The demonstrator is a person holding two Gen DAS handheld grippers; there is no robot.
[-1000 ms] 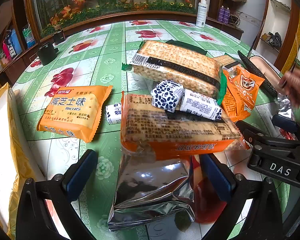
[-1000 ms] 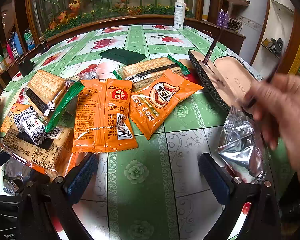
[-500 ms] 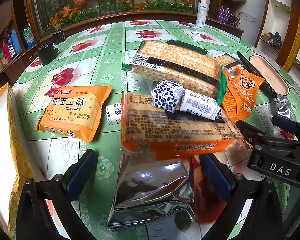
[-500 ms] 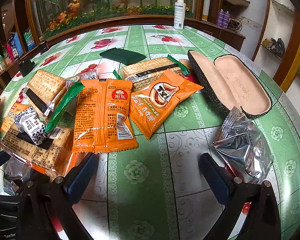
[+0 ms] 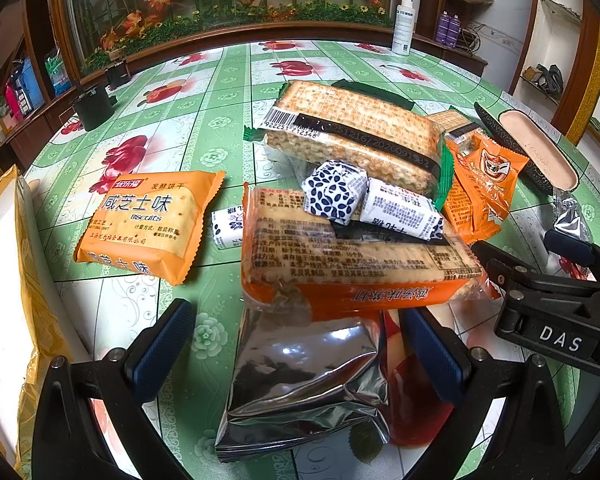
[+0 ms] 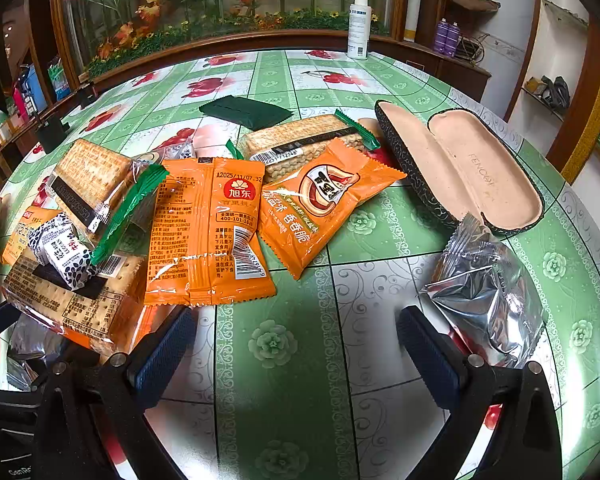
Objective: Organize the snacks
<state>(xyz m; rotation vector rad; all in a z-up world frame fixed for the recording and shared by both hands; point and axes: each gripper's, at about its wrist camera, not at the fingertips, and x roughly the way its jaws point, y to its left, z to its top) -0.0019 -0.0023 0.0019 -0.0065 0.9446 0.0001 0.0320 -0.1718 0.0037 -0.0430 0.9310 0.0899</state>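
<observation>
Snack packs lie scattered on the green flowered table (image 6: pixel 284 400). In the left wrist view my left gripper (image 5: pixel 296 340) is open around a silver foil pack (image 5: pixel 304 388), just short of an orange cracker pack (image 5: pixel 356 264) with two blue-white candies (image 5: pixel 336 196) on top. An orange biscuit pack (image 5: pixel 148 224) lies to the left, a clear cracker pack (image 5: pixel 360 136) behind. In the right wrist view my right gripper (image 6: pixel 296 344) is open and empty over bare table. Two orange sachets (image 6: pixel 208 236) (image 6: pixel 320 204) lie ahead of it, another silver pack (image 6: pixel 488 296) to its right.
An open glasses case (image 6: pixel 460 168) lies at the right. A dark green pack (image 6: pixel 244 110) and a white spray bottle (image 6: pixel 358 26) stand farther back. A yellow-white bag (image 5: pixel 8 300) sits at the left edge. The right gripper's body (image 5: pixel 556 312) shows at the right of the left wrist view.
A hand holding glasses over the open case one second ago has left the view. Both grippers and the snacks have stayed still.
</observation>
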